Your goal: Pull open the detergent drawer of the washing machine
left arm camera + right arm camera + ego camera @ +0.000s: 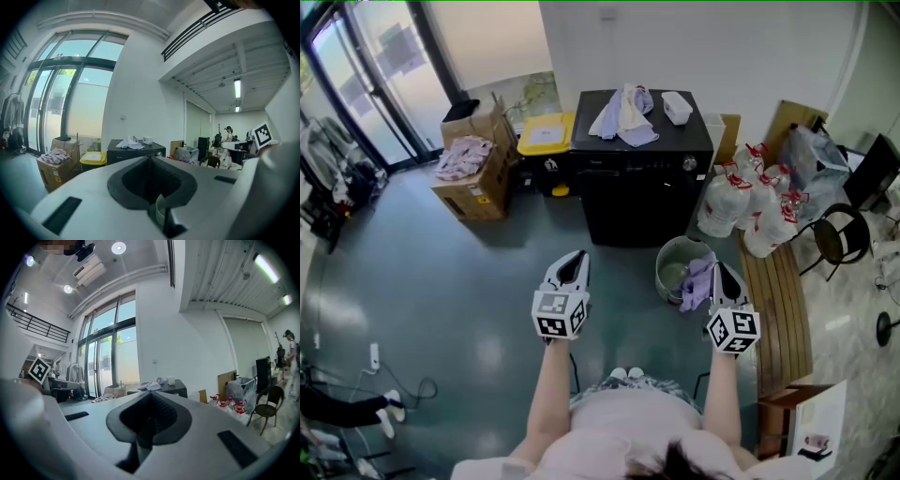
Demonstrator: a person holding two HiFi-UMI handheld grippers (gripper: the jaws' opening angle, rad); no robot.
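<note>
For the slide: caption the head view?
Left gripper and right gripper, both shut, held short of the black washing machine.

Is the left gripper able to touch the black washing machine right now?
Probably not yet. The left gripper, shut, hangs well short of the washing machine, with a stretch of floor between them. Nothing stands in that stretch, so a few steps forward would likely bring it within reach.
</note>
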